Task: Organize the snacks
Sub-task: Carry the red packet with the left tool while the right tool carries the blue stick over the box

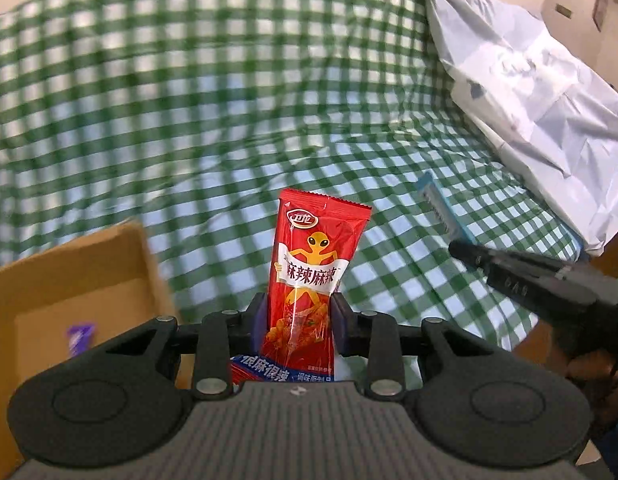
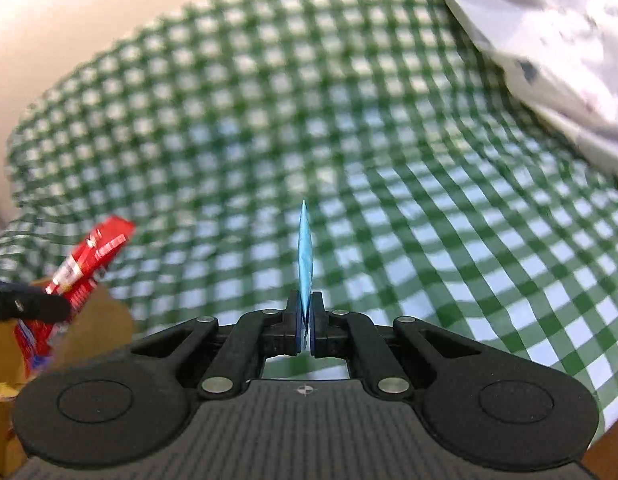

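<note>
My left gripper [image 1: 299,312] is shut on a red spicy-snack packet [image 1: 309,276] and holds it upright above the green checked cloth [image 1: 229,120]. The packet also shows in the right wrist view [image 2: 89,256], over the cardboard box. My right gripper [image 2: 306,316] is shut on a thin blue packet [image 2: 305,248], seen edge-on. In the left wrist view the blue packet [image 1: 441,208] sticks out of the right gripper's fingers [image 1: 509,272] at the right. An open cardboard box [image 1: 69,280] at lower left holds a purple snack [image 1: 81,338].
A crumpled white plastic bag [image 1: 529,92] lies on the cloth at the right; it also shows in the right wrist view [image 2: 549,40]. The cardboard box's flap [image 2: 101,320] sits at lower left in the right wrist view. Views are motion-blurred.
</note>
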### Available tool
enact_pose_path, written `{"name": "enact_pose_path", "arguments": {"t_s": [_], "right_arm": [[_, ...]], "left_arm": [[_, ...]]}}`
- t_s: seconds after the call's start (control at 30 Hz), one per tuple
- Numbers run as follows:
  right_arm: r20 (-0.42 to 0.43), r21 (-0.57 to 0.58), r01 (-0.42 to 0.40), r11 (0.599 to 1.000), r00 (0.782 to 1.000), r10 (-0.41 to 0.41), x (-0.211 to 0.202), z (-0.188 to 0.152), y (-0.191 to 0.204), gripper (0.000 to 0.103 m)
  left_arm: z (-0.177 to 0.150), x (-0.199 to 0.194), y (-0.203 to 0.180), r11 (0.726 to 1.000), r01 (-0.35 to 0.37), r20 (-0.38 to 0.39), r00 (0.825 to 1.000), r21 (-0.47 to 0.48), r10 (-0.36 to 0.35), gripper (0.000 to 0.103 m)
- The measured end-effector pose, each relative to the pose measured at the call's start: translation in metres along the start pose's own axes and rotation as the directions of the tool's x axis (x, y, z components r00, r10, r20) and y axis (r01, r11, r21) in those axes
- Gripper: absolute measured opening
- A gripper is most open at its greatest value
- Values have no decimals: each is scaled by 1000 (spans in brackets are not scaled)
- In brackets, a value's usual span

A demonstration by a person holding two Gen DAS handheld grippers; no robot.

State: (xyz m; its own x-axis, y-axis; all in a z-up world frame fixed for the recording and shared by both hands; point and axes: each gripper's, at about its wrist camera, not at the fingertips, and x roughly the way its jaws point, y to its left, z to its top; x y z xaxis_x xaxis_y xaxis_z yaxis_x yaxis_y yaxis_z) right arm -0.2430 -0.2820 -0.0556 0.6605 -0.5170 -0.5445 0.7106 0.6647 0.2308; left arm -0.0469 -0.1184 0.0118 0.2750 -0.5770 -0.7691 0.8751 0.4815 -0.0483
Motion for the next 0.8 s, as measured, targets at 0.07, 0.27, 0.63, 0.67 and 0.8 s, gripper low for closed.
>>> {"name": "enact_pose_path", "arguments": {"t_s": [0.07,0.27,0.63,0.67,0.8], "right_arm": [[17,-33,-48,998,999,48,-34,-7,28,3],[-55,-86,-218,972,975,213,-105,-41,108,3],[-191,-197,-356,914,928,320,-189,-98,204,3],[-190,-214,-355,910,929,318,-194,-100,206,3],[-175,-241,-344,908,935,308,-212,-105,214,3]], "left_arm": [[-19,-33,8,1000,-28,12,1000,-13,28,37],[-83,-115,36,991,-113,35,993,-73,115,37],[-172,-205,83,957,-218,105,965,-192,241,37],[-178,-209,84,955,-222,111,963,-196,247,37],[-194,-220,88,951,-213,115,963,-223,243,37]]}}
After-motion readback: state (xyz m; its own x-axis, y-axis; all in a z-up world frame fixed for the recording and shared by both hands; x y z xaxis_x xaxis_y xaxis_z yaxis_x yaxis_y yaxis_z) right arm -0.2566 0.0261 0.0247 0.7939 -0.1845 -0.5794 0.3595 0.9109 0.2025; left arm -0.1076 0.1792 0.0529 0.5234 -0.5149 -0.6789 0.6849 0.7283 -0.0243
